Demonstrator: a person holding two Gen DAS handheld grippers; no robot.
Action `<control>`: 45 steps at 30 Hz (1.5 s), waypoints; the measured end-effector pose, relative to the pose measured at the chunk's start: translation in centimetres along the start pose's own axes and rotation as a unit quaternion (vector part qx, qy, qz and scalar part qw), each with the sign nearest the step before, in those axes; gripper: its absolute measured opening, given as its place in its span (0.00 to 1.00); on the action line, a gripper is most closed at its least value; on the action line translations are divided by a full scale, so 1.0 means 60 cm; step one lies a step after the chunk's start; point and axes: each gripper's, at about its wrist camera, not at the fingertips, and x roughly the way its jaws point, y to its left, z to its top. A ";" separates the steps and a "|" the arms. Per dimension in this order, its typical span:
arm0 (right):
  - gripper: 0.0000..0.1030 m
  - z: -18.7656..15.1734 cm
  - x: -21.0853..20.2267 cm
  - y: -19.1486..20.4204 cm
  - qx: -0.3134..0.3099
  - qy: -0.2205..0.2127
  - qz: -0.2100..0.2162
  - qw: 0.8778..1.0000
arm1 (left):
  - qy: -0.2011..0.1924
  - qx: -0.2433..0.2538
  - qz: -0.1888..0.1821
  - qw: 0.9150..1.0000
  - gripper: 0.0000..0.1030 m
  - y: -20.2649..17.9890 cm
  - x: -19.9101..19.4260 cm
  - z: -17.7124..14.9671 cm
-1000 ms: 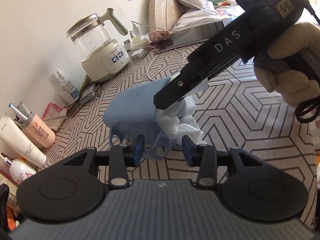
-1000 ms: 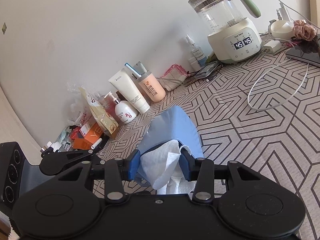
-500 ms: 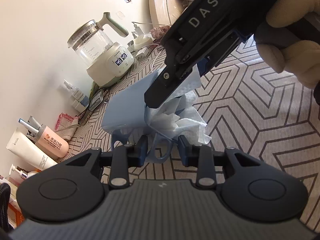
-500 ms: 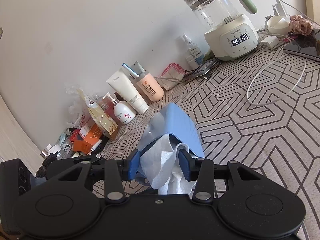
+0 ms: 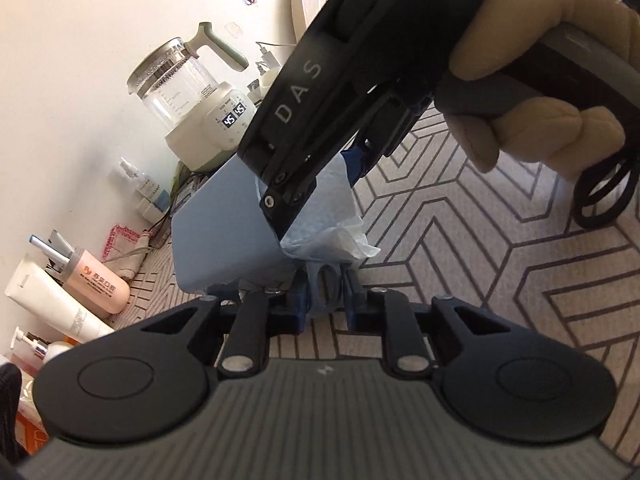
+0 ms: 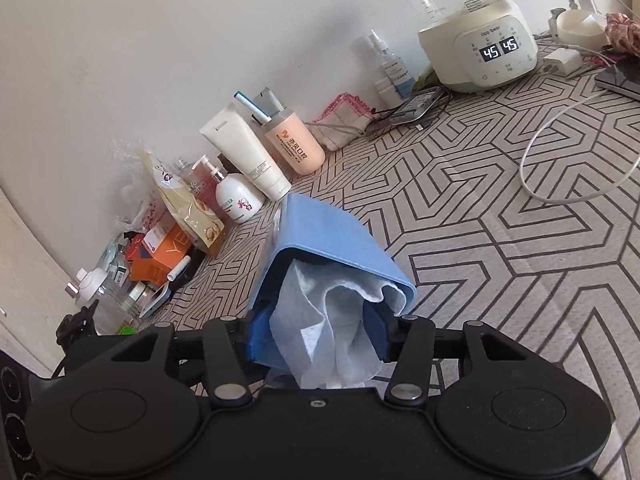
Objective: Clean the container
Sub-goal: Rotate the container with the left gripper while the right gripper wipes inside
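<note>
A light blue container (image 5: pixel 224 232) lies tipped on its side on the patterned tabletop, its mouth toward my right gripper (image 6: pixel 318 336). My left gripper (image 5: pixel 328 300) is closing, and its pads press on the container's blue loop handle (image 5: pixel 326 284). The right gripper, held by a gloved hand (image 5: pixel 540 128), reaches into the container's mouth (image 6: pixel 332 264). Its jaws are opening, with a crumpled white tissue (image 6: pixel 332 320) still filling the gap between the pads. The container's inside is hidden behind the tissue.
A glass kettle on a white base (image 6: pixel 480 40) stands at the back by the wall. Bottles and tubes (image 6: pixel 256 160) and a pile of small boxes (image 6: pixel 160 256) line the wall. A white cable (image 6: pixel 560 184) loops across the tabletop (image 6: pixel 500 280).
The left jaws narrowed onto the container's handle. The right gripper pushed the tissue further into the container's mouth and its jaws spread a little. The container now sits closer in both views.
</note>
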 end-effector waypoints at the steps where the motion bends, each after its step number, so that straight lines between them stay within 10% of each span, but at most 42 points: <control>1: 0.52 0.001 0.002 0.002 -0.007 0.005 0.001 1.000 | 0.000 -0.001 0.002 1.000 0.17 0.001 0.001 -0.001; 8: 0.12 -0.013 0.001 0.015 -0.037 -0.001 0.012 0.999 | -0.004 0.011 0.007 1.000 0.15 -0.010 0.002 0.000; 17: 0.11 -0.015 -0.009 0.011 0.021 -0.004 0.109 0.994 | -0.012 0.004 -0.007 1.000 0.12 -0.016 -0.003 0.003; 33: 0.11 -0.012 -0.037 0.010 0.009 -0.047 0.086 0.995 | -0.027 -0.038 -0.054 0.997 0.08 -0.010 -0.005 -0.001; 45: 0.12 -0.025 -0.001 0.037 -0.124 0.019 -0.050 0.991 | -0.029 -0.051 -0.067 0.996 0.08 -0.008 -0.001 -0.003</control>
